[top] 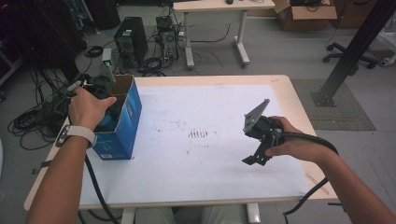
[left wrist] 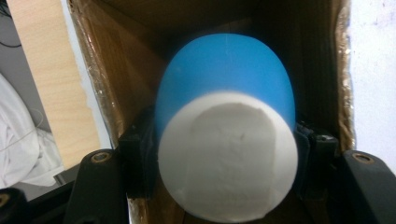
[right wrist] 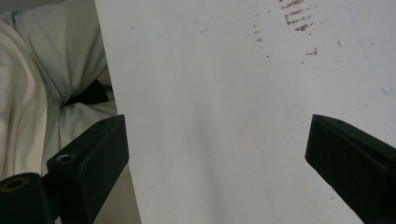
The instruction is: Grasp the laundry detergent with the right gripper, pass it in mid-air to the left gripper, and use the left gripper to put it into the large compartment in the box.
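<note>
Blue cup (left wrist: 224, 93), one, gripped by my left tool (left wrist: 224, 154) inside one blue box (top: 123, 121); white table (top: 210, 163), cabled floor; right tool (right wrist: 215, 154) open.

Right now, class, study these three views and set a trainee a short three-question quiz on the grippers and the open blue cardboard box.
1. True or false: the left gripper is clamped on a blue cup with a white base.
2. Where is that cup? A) inside the open blue cardboard box B) on the white table sheet
3. Fill in: the right gripper has its jaws ___.

Key: 1 true; 2 A; 3 open, holding nothing.
</note>
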A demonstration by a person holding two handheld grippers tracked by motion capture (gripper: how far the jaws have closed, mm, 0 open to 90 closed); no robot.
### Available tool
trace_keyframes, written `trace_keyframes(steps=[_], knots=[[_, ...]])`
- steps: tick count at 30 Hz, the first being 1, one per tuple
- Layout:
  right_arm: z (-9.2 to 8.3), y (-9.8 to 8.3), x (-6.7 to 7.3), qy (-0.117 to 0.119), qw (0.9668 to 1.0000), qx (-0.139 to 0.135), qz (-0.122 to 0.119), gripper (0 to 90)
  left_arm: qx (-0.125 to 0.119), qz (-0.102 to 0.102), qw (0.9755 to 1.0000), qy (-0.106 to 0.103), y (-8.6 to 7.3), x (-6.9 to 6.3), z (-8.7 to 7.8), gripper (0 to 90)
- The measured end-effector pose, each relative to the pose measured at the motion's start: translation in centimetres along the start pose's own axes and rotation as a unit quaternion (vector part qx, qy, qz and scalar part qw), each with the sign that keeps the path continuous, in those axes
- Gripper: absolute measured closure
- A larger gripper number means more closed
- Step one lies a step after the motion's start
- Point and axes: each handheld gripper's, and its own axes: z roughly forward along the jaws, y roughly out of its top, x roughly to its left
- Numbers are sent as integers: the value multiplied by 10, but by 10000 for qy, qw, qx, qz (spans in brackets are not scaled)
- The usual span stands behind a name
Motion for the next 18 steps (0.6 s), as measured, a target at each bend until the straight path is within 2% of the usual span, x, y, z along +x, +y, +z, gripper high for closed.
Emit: trace_keyframes(steps=[14,18], knots=[[4,1,1,34,10000,49,-10,62,-7,-22,10000,-59,1,3,4,377],[5,1,1,50,10000,56,-15,62,96,-27,9999,-135,2,4,3,374]])
